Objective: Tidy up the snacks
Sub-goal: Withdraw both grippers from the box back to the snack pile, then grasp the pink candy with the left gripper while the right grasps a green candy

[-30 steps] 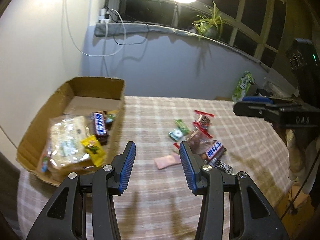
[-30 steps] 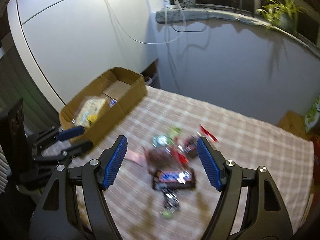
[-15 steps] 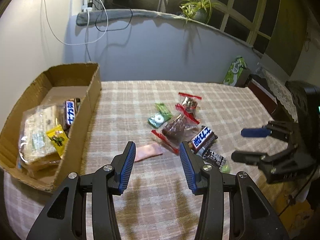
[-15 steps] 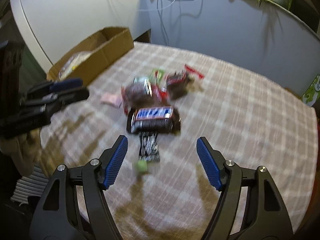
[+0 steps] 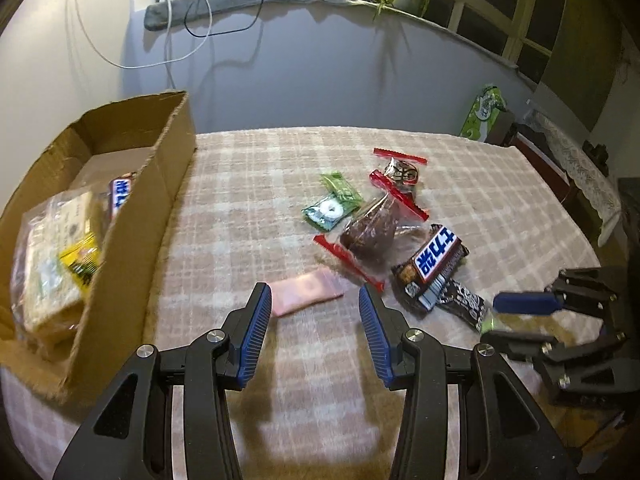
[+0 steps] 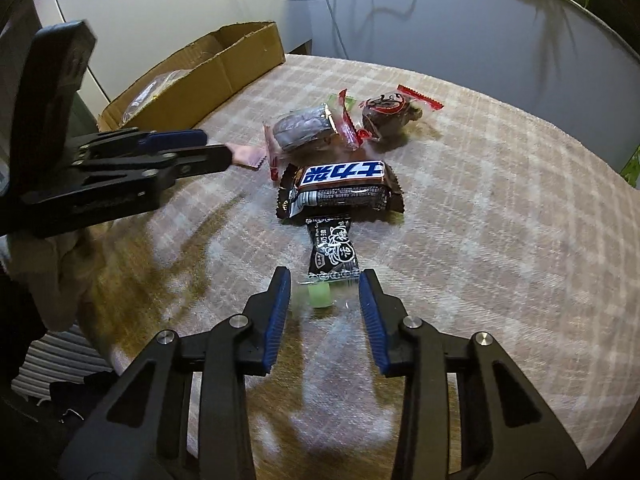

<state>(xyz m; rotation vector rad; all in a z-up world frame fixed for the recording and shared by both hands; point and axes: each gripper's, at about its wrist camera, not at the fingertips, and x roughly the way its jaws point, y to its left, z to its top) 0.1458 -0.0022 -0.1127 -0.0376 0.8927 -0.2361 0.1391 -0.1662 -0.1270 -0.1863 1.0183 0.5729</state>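
the loose snacks are lying in a cluster on the desk [image 5: 248, 184], which is wearing a pale pink-and-cream checked woven cloth. nearest the right gripper [image 6: 325, 300] is a small black crinkly sachet with white printed characters [image 6: 334, 250], and a little translucent green sweet [image 6: 320, 295] is sitting at its near end. the right gripper's jaws have just been closing; they are standing apart with the green sweet and the sachet's clear end between the blue ribbed pads, which are not pressing on either.

touching the sachet's far end is a brown glossy chocolate bar with a blue-and-white label [image 6: 340, 190]. beyond it are lying two clear bags with red sealed edges holding dark brown lumps [image 5: 372, 232], a green foil packet showing a white ring-shaped mint [image 5: 332, 208], and a flat pink wrapper [image 5: 306, 296].

the open brown corrugated cardboard box [image 5: 160, 184] is sitting at the left of the desk. inside it are lying a clear bag of pale biscuits [image 5: 48, 272], a yellow packet [image 5: 82, 262] and another blue-labelled bar [image 5: 120, 196].

the left gripper [image 5: 314, 312] is tilting steeply downward over the desk, its jaws apart and empty, with the pink wrapper just beyond the tips.
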